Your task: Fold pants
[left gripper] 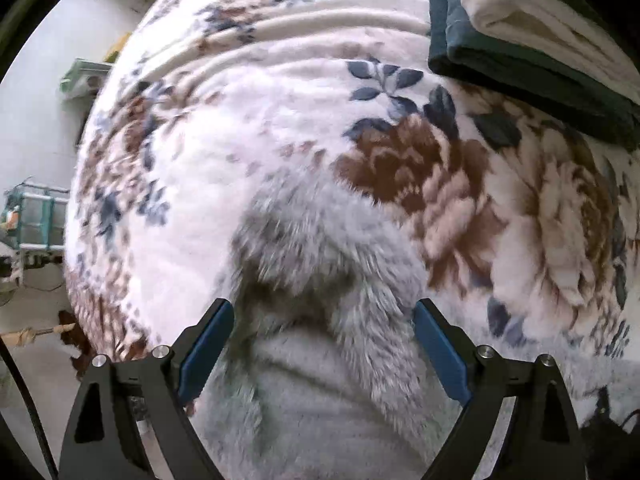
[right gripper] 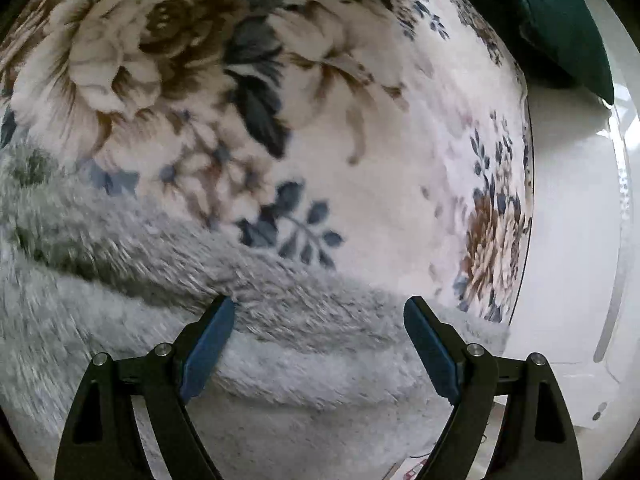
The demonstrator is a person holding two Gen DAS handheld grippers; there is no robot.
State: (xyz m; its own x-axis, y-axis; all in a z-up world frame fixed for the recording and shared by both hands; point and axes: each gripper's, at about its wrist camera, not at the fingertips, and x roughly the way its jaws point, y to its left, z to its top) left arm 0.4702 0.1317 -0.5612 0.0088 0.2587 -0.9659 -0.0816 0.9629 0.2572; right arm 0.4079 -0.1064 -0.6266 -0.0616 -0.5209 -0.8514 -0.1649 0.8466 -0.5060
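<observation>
The pants point(left gripper: 320, 280), grey and fluffy, lie on a floral blanket point(left gripper: 280, 120) spread over a bed. In the left wrist view they fill the near middle, running from the bottom edge up to a rounded end just beyond the fingertips. In the right wrist view the pants point(right gripper: 200, 280) stretch as a band from the left edge to the blanket's right edge, with a folded ridge crossing just past the fingertips. A dark green folded cloth point(left gripper: 520, 64) with a cream cloth point(left gripper: 520, 4) on it lies at the far right. The left gripper point(left gripper: 323, 312) hangs above the pants, jaws wide apart, gripping nothing. The right gripper point(right gripper: 319, 310) also stands spread over the fabric, holding nothing.
</observation>
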